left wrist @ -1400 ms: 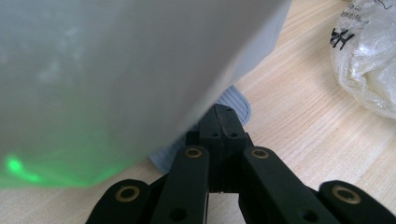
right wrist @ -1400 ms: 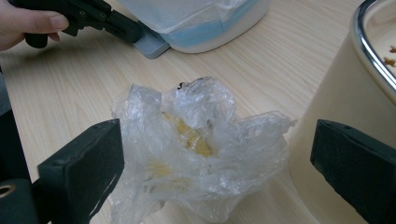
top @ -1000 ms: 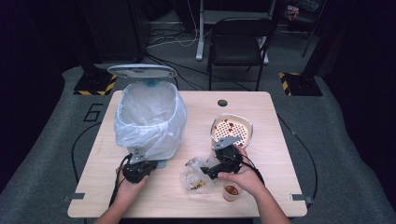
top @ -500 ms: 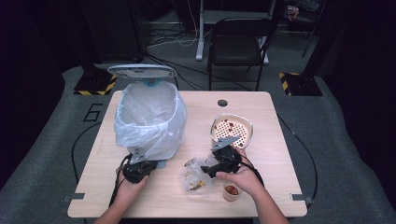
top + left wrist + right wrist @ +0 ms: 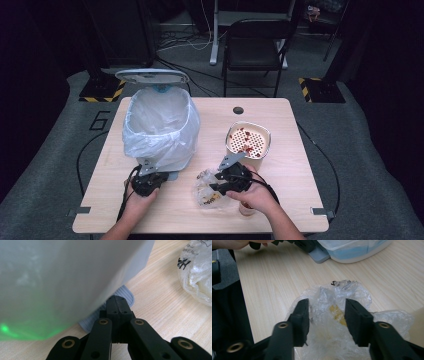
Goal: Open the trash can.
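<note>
Near front edge, right tool closing round plastic bag

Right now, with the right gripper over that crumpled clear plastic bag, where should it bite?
Probably the bunched upper folds of the plastic bag, from above. The right gripper already straddles that ridge, its jaws just closing around it. The crumpled top stands proud of the table, so the pads can pinch film, not the contents.

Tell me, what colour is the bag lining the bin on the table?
The bin liner is translucent white, clearest in the high view.
</note>
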`<state>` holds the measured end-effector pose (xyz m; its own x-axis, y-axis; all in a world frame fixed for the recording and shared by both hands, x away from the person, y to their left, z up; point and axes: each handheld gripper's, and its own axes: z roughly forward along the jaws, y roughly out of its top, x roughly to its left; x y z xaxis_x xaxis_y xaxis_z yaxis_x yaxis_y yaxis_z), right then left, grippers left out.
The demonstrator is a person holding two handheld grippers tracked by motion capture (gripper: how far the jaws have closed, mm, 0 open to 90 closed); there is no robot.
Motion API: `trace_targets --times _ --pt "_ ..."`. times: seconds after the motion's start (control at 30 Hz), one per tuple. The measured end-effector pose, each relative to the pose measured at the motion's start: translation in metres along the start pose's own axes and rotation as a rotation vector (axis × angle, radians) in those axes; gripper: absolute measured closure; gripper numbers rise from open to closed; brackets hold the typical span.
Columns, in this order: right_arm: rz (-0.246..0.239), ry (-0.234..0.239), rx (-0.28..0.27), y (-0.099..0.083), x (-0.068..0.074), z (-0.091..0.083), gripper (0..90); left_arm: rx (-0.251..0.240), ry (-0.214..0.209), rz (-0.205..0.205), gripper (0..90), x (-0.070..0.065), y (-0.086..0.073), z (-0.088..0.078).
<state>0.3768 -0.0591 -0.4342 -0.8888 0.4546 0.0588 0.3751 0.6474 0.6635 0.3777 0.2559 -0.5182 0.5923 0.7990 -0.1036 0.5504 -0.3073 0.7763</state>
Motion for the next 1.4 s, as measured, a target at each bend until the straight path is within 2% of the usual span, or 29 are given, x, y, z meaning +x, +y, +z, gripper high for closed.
trace_targets --times 0.1,0.2,0.27,0.37,0.47,0.63,0.93,1.23,1.4 --pt "0.005 -0.008 0.023 0.0 -0.001 0.002 71.8 0.009 0.005 0.01 90.0 0.001 0.0 -0.001" --pt "0.026 0.005 0.013 -0.001 -0.002 0.003 84.9 0.012 0.006 0.011 90.0 0.001 0.0 -0.001" --pt "0.022 0.0 -0.002 -0.002 -0.003 0.002 87.4 0.01 0.008 0.01 90.0 0.0 0.0 -0.001" --pt "0.029 0.014 -0.034 -0.001 -0.004 -0.003 88.4 0.01 0.009 0.011 90.0 0.0 0.0 -0.001" --pt "0.06 0.027 -0.087 0.002 -0.004 -0.01 88.7 0.01 0.011 0.012 90.0 0.0 0.0 -0.001" --pt "0.053 0.036 -0.147 0.01 -0.004 -0.024 89.0 0.01 0.008 0.011 90.0 0.001 0.0 -0.001" --pt "-0.016 0.02 -0.179 0.03 0.002 -0.037 89.2 0.01 0.008 0.01 90.0 0.001 0.0 -0.001" --pt "-0.042 0.017 -0.194 0.047 0.005 -0.043 89.3 0.011 0.009 0.013 90.0 0.001 0.0 -0.001" --pt "-0.034 0.031 -0.177 0.047 0.001 -0.031 89.2 0.01 0.009 0.01 90.0 0.0 0.0 -0.001"
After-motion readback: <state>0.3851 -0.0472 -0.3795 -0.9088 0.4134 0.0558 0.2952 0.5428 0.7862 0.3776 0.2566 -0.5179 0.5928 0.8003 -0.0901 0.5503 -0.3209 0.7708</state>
